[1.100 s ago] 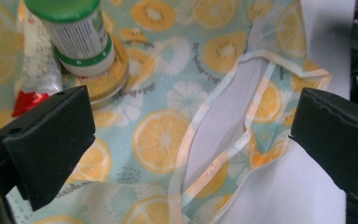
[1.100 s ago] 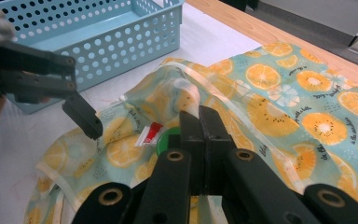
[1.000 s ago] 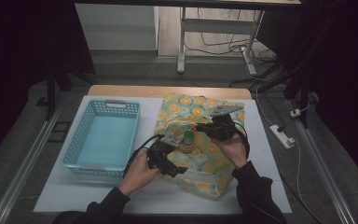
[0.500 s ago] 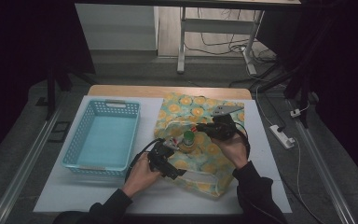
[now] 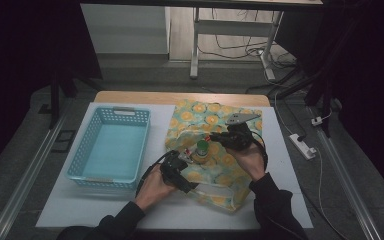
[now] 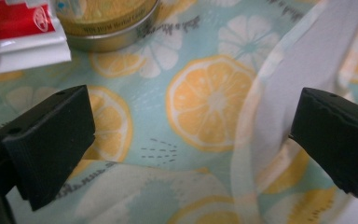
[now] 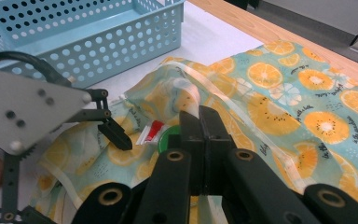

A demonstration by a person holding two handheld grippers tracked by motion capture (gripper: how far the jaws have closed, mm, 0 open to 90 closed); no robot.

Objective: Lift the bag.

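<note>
A fabric bag (image 5: 215,120) printed with orange slices lies on the white table. A tin can with a green lid (image 5: 201,150) stands at the bag's mouth, with a red-and-white packet (image 6: 18,28) beside it. My left gripper (image 5: 182,159) is open at the bag's near-left edge. In the left gripper view its jaws (image 6: 191,140) straddle the printed cloth (image 6: 209,98) just short of the can (image 6: 107,23). My right gripper (image 5: 216,138) is right of the can. In the right gripper view its jaws (image 7: 199,122) are pressed together on the bag's pale rim, above the green lid (image 7: 168,140).
A light blue perforated basket (image 5: 112,112) stands empty left of the bag, and its wall (image 7: 74,46) also appears in the right gripper view. A power strip (image 5: 302,146) lies off the table's right edge. Bare white table runs along the front.
</note>
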